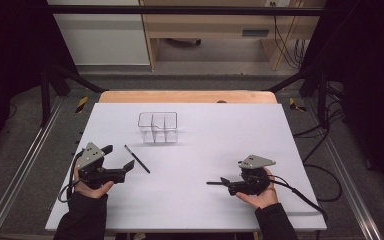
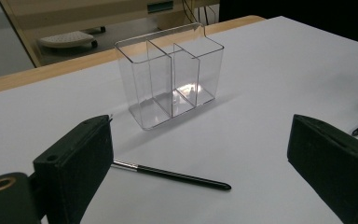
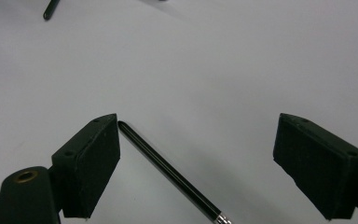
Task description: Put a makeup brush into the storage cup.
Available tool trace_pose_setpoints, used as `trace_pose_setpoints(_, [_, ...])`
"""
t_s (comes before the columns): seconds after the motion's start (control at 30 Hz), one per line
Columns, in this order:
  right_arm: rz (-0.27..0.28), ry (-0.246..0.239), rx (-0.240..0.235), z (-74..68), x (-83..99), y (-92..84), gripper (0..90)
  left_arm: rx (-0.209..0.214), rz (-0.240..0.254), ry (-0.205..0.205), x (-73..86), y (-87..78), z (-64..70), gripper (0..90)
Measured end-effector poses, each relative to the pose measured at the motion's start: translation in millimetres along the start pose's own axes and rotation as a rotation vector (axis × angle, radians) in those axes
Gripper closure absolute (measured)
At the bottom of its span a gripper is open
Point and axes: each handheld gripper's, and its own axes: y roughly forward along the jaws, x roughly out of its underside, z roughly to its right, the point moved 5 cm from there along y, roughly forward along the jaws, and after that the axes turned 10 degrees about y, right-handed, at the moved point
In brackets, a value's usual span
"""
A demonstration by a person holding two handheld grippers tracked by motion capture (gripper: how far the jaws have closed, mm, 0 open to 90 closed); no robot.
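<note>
The white surface (image 1: pixel 195 200) carries everything, with a strip of wooden edge at its far side. Toward the far middle stands a clear plastic organiser (image 1: pixel 158 127), upright, divided into three compartments. The left gripper (image 1: pixel 117 162) rests low at the near left in the person's hand, its jaws spread wide with nothing between them. The right gripper (image 1: pixel 219 182) lies at the near right, jaws spread and not pressing on anything. One black pen (image 1: pixel 137 159) lies flat just beside the left gripper, between it and the organiser. A second black pen (image 3: pixel 168 172) lies flat between the right gripper's jaws, its tip just beside one pad.
</note>
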Motion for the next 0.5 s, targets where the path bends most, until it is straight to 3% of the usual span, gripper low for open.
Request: trace_pose_setpoints(0.5, [-0.104, -0.039, -0.014, -8.3, 19.1, 22.8, 27.2, 0.004, -0.002, 0.004, 0.0, 0.9, 1.6, 6.4])
